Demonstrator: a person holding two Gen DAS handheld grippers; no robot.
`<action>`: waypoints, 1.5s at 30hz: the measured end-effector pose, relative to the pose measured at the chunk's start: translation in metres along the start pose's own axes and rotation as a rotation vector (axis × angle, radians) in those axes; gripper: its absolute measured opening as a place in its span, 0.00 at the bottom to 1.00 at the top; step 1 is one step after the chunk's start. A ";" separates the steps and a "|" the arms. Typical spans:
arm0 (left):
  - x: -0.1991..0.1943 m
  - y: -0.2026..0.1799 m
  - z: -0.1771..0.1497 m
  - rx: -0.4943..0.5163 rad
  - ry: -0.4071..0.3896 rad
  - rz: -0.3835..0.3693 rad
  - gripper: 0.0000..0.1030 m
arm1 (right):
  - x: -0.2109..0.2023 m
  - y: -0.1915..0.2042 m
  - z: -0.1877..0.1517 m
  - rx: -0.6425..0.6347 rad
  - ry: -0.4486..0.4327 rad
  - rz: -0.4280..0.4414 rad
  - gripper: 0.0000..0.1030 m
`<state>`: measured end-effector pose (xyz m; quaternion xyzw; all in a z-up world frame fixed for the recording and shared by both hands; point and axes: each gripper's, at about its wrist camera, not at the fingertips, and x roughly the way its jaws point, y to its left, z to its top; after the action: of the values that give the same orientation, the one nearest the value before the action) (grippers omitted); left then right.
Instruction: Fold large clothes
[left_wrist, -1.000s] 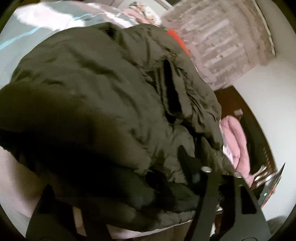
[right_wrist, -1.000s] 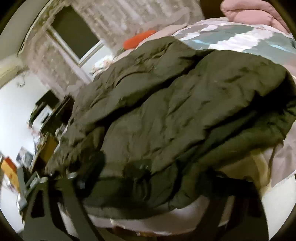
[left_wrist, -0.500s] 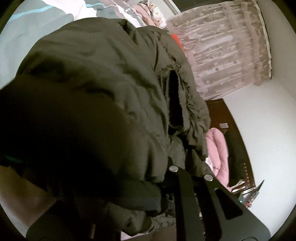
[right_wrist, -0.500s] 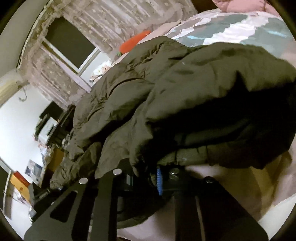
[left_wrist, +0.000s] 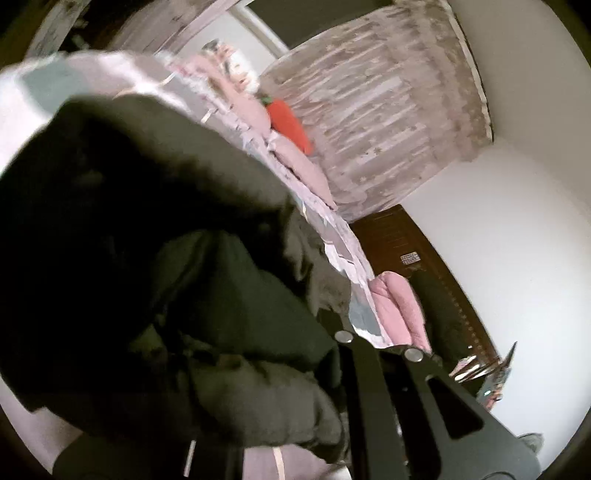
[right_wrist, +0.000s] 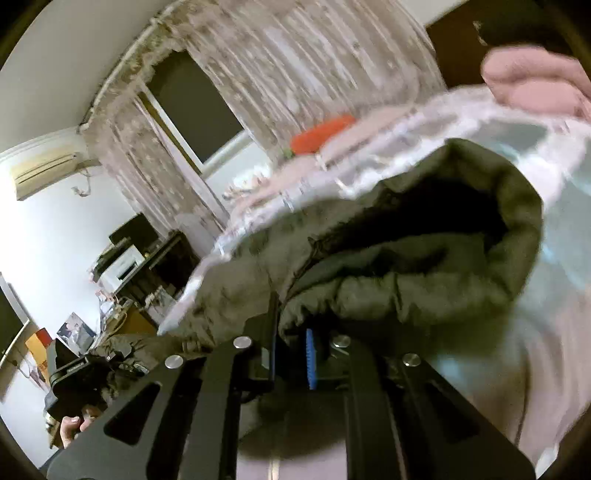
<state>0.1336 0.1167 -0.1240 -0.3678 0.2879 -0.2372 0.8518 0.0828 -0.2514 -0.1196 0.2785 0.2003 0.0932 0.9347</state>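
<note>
- Our right gripper (right_wrist: 291, 354) has its jaws closed on the hem of the olive padded jacket (right_wrist: 424, 280), at lower centre of the right view.
- Our left gripper (left_wrist: 347, 332) looks clamped on the same jacket (left_wrist: 184, 295); only one finger shows clearly.
- The jacket hangs bunched and doubled over the bed's pastel quilt (right_wrist: 554, 147), filling the left view's left half.
- We judge the fold mid-way: edge lifted, not laid flat or smoothed.
- No containers visible; a carrot plush (left_wrist: 288, 125) lies upper centre.
</note>
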 end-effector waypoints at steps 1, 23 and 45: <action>0.008 -0.006 0.012 0.007 0.000 0.012 0.08 | 0.010 0.002 0.014 0.000 -0.009 0.003 0.12; 0.344 0.055 0.205 0.089 0.243 0.410 0.09 | 0.336 -0.075 0.135 -0.160 0.207 -0.254 0.11; 0.215 -0.121 0.180 0.576 -0.147 0.243 0.98 | 0.216 0.021 0.163 -0.278 -0.023 -0.266 0.94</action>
<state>0.3855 -0.0022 0.0022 -0.0906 0.1886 -0.1784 0.9615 0.3465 -0.2510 -0.0526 0.1187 0.2099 -0.0077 0.9705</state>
